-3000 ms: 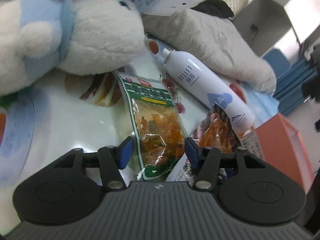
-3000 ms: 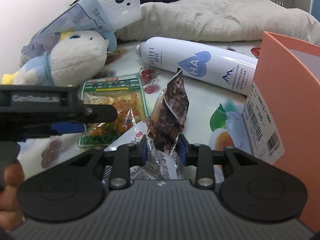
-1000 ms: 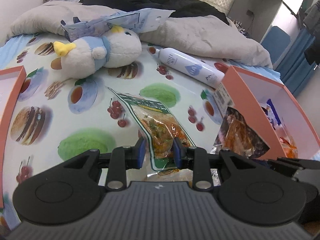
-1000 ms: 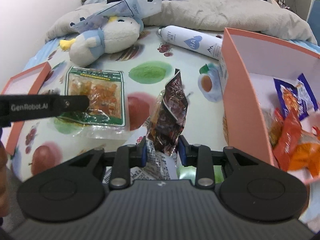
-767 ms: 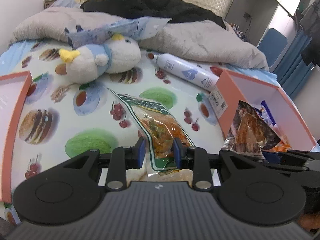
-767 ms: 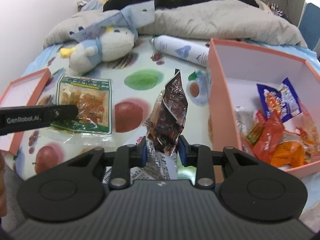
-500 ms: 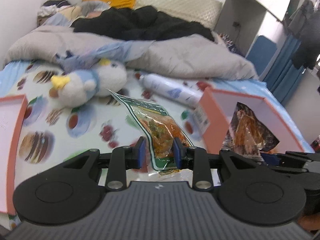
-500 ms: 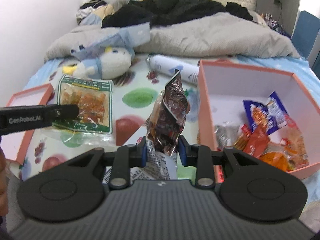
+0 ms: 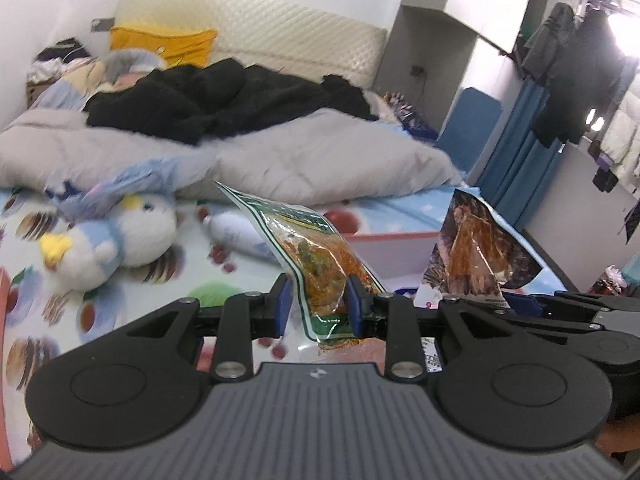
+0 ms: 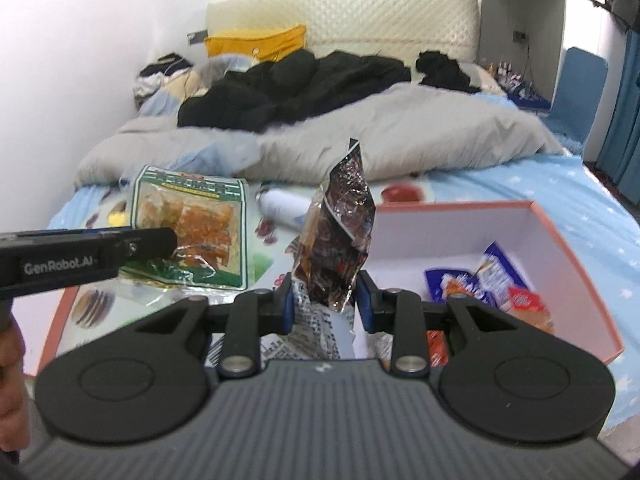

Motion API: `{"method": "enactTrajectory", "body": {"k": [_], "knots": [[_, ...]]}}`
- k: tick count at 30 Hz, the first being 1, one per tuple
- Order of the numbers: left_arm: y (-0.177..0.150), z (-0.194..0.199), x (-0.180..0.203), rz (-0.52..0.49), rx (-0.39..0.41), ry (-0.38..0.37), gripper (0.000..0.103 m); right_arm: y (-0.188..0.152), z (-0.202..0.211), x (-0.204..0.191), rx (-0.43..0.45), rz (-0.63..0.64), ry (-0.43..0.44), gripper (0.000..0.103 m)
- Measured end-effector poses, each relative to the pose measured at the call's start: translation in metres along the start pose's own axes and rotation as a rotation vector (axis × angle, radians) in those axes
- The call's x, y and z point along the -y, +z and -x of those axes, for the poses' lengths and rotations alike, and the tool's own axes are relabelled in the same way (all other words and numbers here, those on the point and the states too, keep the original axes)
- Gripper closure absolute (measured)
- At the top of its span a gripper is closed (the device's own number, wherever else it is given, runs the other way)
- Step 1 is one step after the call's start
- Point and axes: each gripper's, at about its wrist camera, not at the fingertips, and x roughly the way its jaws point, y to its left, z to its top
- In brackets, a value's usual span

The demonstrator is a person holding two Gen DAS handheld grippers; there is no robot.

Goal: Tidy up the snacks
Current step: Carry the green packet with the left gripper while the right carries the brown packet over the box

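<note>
My left gripper (image 9: pixel 316 304) is shut on a green-edged clear snack bag (image 9: pixel 308 248) of orange pieces and holds it in the air above the bed. The same bag shows in the right wrist view (image 10: pixel 192 220). My right gripper (image 10: pixel 325 300) is shut on a dark brown snack bag (image 10: pixel 340 236), held upright above the left wall of the open pink box (image 10: pixel 568 240). That bag also shows in the left wrist view (image 9: pixel 476 248). The box holds several snack packets (image 10: pixel 480 280).
A plush bird (image 9: pixel 112 240) and a white spray bottle (image 9: pixel 236 236) lie on the fruit-print sheet. A pink box lid (image 10: pixel 48 332) lies at the left. A grey duvet (image 10: pixel 400 140) and black clothes (image 10: pixel 292 84) fill the far bed. A blue chair (image 10: pixel 576 84) stands at the right.
Both grippers have risen and tilted up with their bags held. The bed surface has dropped lower in view and the headboard and room now show.
</note>
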Motion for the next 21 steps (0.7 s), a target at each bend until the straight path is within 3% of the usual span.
{"method": "enactTrajectory", "body": {"k": [11, 21], "knots": [[0.038, -0.031, 0.066, -0.077, 0.038, -0.093, 0.07, 0.023, 0.013, 0.064, 0.071, -0.036, -0.067, 0.069], [0.027, -0.111, 0.098, -0.099, -0.08, -0.124, 0.07, 0.008, -0.022, 0.125, 0.02, -0.121, -0.129, 0.069]]}}
